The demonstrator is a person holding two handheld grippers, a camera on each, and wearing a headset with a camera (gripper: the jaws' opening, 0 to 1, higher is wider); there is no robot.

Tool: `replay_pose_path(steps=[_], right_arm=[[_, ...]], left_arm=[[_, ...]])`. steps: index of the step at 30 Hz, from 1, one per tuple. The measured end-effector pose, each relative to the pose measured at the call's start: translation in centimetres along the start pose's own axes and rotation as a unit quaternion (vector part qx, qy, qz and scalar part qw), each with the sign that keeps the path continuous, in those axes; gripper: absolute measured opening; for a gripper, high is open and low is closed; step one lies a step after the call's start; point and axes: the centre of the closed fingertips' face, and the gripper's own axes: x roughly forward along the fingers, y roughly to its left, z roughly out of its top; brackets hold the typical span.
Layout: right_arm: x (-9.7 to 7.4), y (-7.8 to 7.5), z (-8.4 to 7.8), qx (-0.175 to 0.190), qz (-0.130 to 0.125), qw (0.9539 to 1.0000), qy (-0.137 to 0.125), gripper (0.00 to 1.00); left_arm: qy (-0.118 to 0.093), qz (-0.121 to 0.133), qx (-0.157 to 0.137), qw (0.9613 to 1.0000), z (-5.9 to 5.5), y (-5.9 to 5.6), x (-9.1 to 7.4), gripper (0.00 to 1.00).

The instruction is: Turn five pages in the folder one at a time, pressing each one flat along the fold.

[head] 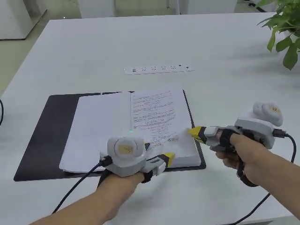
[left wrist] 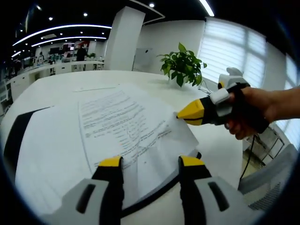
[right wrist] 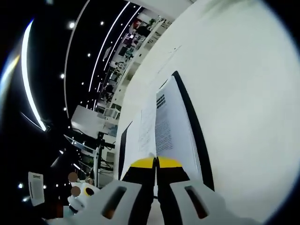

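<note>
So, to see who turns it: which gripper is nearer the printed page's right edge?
Right. The right gripper pinches that edge of the printed page; the left gripper hovers open over its near edge.

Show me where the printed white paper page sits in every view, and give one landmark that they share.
Head view: printed white paper page, centre, right of the fold.
Left gripper view: the page, centre, beyond the left gripper's open tongs.
Right gripper view: the page, a narrow strip rising from the right gripper's shut tongs.
Shared landmark: black folder cover, bordering the page in all three.
</note>
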Motion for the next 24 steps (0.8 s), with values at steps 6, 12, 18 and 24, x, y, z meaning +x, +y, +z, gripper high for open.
replay_pose_path(steps=[6, 12, 18, 24], right_arm=[[-0.1, 2.7, -0.7, 0.012, 0.000, 0.9998, 0.016, 0.00], [0.4, 6.6, -1.1, -0.014, 0.001, 0.9998, 0.017, 0.00], [1.4, 11.0, -1.7, -0.062, 0.005, 0.9978, 0.022, 0.00], [3.8, 14.7, -3.7, -0.137, -0.010, 0.9897, 0.042, 0.00]], left_arm=[[-0.035, 0.005, -0.010, 0.9993, 1.8, 1.2, -3.3, 0.50], [-0.073, 0.015, -0.035, 0.9967, 3.3, 3.4, -6.6, 0.51], [-0.113, 0.027, -0.062, 0.9913, 4.7, 5.9, -10.6, 0.55], [-0.141, 0.057, -0.078, 0.9853, 5.2, 9.2, -14.5, 0.56]])
